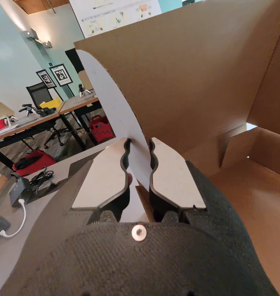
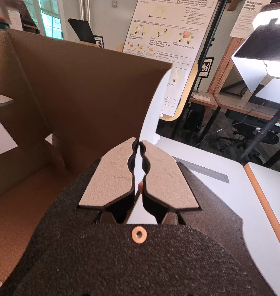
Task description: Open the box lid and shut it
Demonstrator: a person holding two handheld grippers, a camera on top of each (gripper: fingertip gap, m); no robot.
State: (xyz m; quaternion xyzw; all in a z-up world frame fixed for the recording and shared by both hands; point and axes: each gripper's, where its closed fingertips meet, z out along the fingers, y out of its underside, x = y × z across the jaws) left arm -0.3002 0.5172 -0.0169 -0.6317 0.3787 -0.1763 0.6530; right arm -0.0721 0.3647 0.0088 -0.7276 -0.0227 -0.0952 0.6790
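Observation:
A brown cardboard box (image 1: 256,200) stands open on a white table (image 2: 216,200), its lid (image 1: 184,80) raised upright. The lid also fills the left of the right wrist view (image 2: 80,88). The lid's left side flap (image 1: 104,96), white outside, runs between the jaws of my left gripper (image 1: 139,141), which stand a small gap apart around it. My right gripper (image 2: 138,141) is shut on the lid's right side flap (image 2: 152,104), its jaws almost together. The box floor (image 2: 16,216) is bare.
A black power adapter with cables (image 1: 19,192) lies on the table to the left. A grey tape strip (image 2: 205,172) is on the table to the right. Desks with other grippers (image 1: 28,110), red bags (image 1: 100,129), a poster (image 2: 165,40) and a light panel (image 2: 264,48) stand beyond.

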